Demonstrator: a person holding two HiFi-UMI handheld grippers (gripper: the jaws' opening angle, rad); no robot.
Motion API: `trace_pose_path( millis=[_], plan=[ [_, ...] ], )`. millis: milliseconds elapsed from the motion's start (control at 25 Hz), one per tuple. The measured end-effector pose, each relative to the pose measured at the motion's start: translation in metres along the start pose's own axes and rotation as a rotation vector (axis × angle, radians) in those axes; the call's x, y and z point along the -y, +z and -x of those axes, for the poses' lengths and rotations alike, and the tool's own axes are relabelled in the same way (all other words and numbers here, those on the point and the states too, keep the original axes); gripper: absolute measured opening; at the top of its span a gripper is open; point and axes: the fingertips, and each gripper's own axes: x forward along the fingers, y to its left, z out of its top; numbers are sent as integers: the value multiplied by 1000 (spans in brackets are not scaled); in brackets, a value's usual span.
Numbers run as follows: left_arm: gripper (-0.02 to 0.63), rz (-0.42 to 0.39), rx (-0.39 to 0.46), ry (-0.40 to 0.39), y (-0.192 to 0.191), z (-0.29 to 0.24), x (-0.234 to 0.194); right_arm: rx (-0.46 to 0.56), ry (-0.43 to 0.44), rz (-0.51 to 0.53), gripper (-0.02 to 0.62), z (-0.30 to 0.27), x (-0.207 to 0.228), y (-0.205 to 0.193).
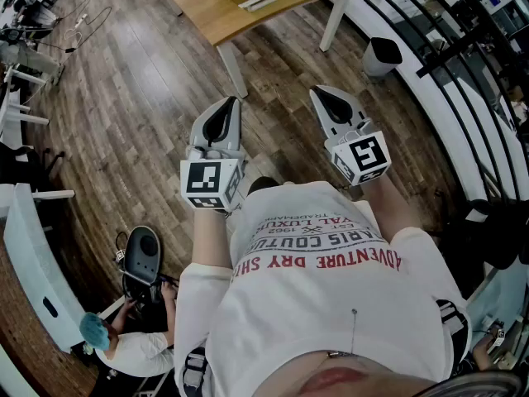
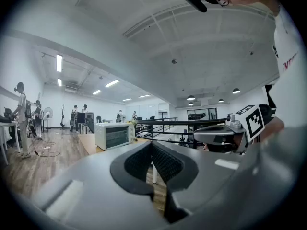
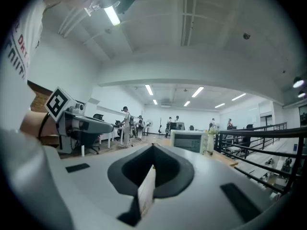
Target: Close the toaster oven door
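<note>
White oven [image 2: 114,135] sits far ahead of the left tool [image 2: 151,143] and right tool [image 3: 153,147], both pressed together, empty

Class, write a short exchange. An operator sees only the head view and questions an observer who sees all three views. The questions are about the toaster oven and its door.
Operator: From above I see the left gripper and right gripper held over the floor, but I can't make out the toaster oven. Where is it?
Observer: Straight ahead of both grippers, standing on a wooden table some way off. Both gripper views show it.
Operator: Is its door hanging open?
Observer: No. In both gripper views the door looks upright against the front, so apparently shut, though the oven is small in both.
</note>
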Motion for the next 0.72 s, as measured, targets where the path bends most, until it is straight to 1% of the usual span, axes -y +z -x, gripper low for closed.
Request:
trace_pose_path(
  millis=[320, 480, 640, 680, 720],
  plan=[
    [12, 6, -8, 0, -3, -8, 5, -7, -13, -31, -12, 0, 9, -7],
    [12, 7, -21, -15, -7, -14, 12, -7, -33, -46, -12, 3, 18, -12],
    [12, 37, -23, -12, -14, -22, 13, -28, -37, -69, -12, 6, 25, -24],
    [18, 47, -28, -9, -17, -25, 12, -35, -40, -77, -12, 6, 27, -26],
    [61, 53, -36, -7, -19, -29, 11, -41, -43, -85, -12, 7, 29, -28]
  ],
)
